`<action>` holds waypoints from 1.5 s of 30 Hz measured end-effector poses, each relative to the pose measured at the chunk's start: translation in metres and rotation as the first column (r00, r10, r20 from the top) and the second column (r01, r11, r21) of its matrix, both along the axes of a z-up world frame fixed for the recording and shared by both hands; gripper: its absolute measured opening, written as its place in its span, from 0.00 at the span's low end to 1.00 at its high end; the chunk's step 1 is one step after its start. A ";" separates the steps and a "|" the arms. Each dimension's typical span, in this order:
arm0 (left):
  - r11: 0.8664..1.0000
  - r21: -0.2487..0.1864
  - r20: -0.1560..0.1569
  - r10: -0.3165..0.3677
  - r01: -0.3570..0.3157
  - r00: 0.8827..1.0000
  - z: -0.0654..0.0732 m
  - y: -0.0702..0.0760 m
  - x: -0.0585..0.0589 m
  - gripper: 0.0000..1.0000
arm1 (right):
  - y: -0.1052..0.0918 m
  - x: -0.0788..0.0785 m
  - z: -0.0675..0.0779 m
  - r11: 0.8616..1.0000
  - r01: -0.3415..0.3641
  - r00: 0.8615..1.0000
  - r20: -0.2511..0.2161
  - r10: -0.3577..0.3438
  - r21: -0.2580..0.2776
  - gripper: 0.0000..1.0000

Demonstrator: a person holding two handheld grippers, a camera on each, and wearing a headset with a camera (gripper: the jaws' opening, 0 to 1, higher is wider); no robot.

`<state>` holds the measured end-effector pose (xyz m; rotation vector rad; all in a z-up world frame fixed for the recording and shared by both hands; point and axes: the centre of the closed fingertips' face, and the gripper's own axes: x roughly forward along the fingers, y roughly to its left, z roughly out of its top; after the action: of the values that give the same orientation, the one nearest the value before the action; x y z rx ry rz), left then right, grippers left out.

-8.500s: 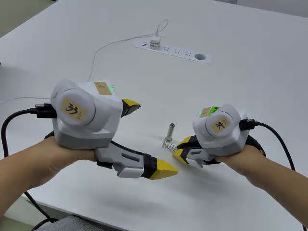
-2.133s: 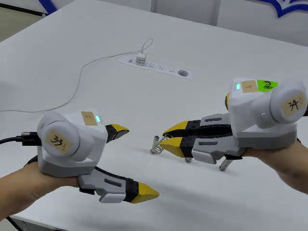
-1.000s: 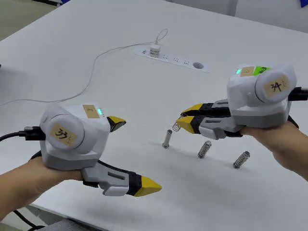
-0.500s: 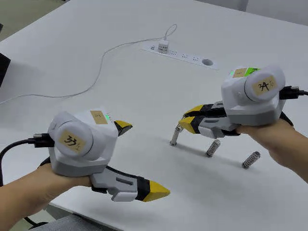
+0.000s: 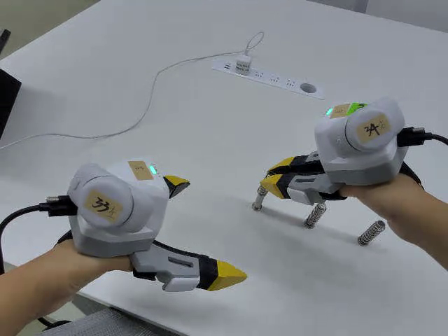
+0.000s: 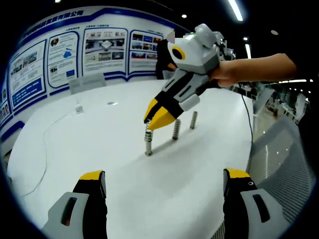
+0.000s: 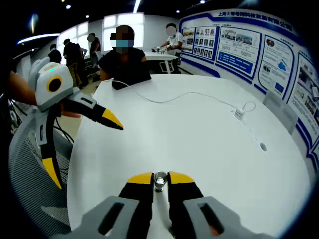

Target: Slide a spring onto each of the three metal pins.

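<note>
Three metal pins stand on the white table. The leftmost pin (image 5: 257,204) (image 6: 148,147) has a spring (image 5: 262,190) (image 6: 148,131) around its top, and my right gripper (image 5: 266,183) (image 7: 160,186) is shut on that spring (image 7: 160,180). The middle pin (image 5: 315,214) (image 6: 176,129) and the right pin (image 5: 371,232) (image 6: 193,120) each wear a spring along their length. My left gripper (image 5: 204,229) (image 6: 164,184) hovers open to the left of the pins, holding nothing.
A white power strip (image 5: 266,73) with a plug and a long white cable (image 5: 147,105) lies at the far side of the table. A dark object (image 5: 7,91) sits at the left edge. Several people (image 7: 124,59) stand beyond the table.
My right gripper has brought the spring from beside the pin's top down over it. The left gripper has stayed open and hardly moved.
</note>
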<state>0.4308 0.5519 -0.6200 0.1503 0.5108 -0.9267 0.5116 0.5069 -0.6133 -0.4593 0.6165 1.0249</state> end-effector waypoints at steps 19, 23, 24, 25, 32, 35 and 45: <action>1.000 0.001 -0.004 0.006 -0.006 1.000 0.000 -0.001 0.000 1.00 | -0.001 0.000 -0.029 0.998 -0.001 0.999 -0.050 -0.002 -0.063 0.11; 1.000 0.005 -0.007 0.003 -0.003 1.000 0.000 -0.001 -0.001 1.00 | -0.001 0.001 -0.033 0.998 0.004 0.999 -0.048 -0.008 -0.064 0.12; 1.000 0.004 -0.007 0.003 -0.003 1.000 0.000 -0.001 -0.001 1.00 | -0.001 0.001 -0.034 0.998 0.006 0.999 -0.049 -0.009 -0.064 0.12; 1.000 0.005 -0.006 0.004 -0.004 1.000 0.000 -0.001 -0.001 1.00 | -0.001 0.001 -0.036 0.998 0.009 0.998 -0.054 -0.013 -0.066 0.12; 1.000 0.009 0.001 0.005 -0.005 1.000 0.004 -0.001 0.001 1.00 | -0.001 0.001 -0.037 0.998 0.019 0.998 -0.055 -0.023 -0.062 0.12; 1.000 0.010 0.002 0.000 0.000 1.000 0.004 -0.002 0.001 0.99 | -0.002 0.001 -0.038 0.998 0.025 0.998 -0.061 -0.029 -0.064 0.13; 1.000 0.014 0.015 -0.011 0.010 1.000 0.010 -0.004 0.006 0.99 | -0.008 0.000 -0.031 0.998 0.044 0.998 -0.047 -0.046 -0.046 0.17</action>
<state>0.4370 0.5478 -0.6104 0.1729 0.5029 -0.9318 0.5112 0.4992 -0.6444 -0.4598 0.6910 0.9833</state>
